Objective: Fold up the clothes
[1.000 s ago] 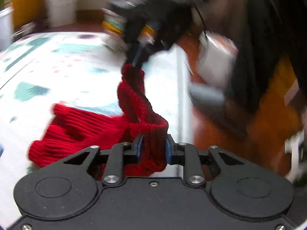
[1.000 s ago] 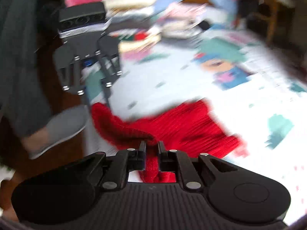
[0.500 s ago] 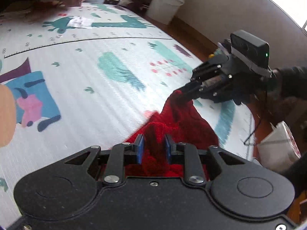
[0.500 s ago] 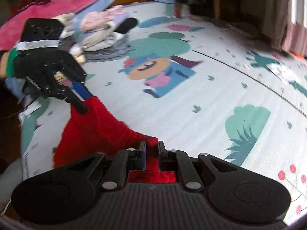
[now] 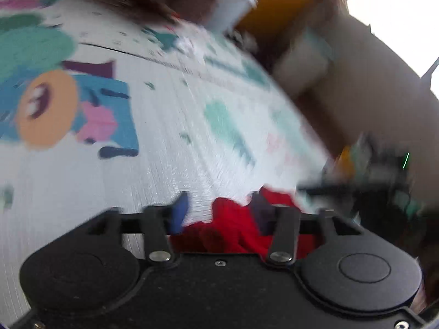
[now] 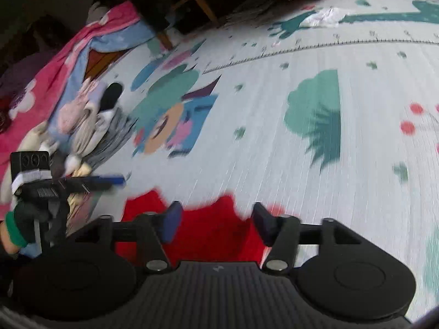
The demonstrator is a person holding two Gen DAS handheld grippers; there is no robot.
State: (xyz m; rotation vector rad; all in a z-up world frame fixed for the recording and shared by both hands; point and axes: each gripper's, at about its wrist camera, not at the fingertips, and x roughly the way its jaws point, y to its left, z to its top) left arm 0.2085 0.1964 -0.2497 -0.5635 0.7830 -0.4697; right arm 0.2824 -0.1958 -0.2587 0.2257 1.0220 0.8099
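Note:
A red knitted garment (image 6: 208, 230) lies on the play mat (image 6: 274, 142), just under and in front of my right gripper (image 6: 215, 220), whose jaws stand wide open over it. It also shows in the blurred left wrist view (image 5: 233, 224), between the spread fingers of my left gripper (image 5: 219, 208), which is open too. From the right wrist view the left gripper (image 6: 90, 183) is at the left, by the garment's left edge. From the left wrist view the right gripper (image 5: 356, 183) is a dark blur at the right.
A pile of folded pale clothes (image 6: 85, 120) sits at the left of the mat, with a pink and blue blanket (image 6: 55, 63) beyond it. A wooden chair (image 6: 186, 2) stands at the far edge. White buckets (image 5: 236, 8) and an orange cabinet (image 5: 277, 2) stand past the mat.
Both grippers have opened and let go of the red garment, which now lies on the mat. Both have dropped low over it; the left view is swinging.

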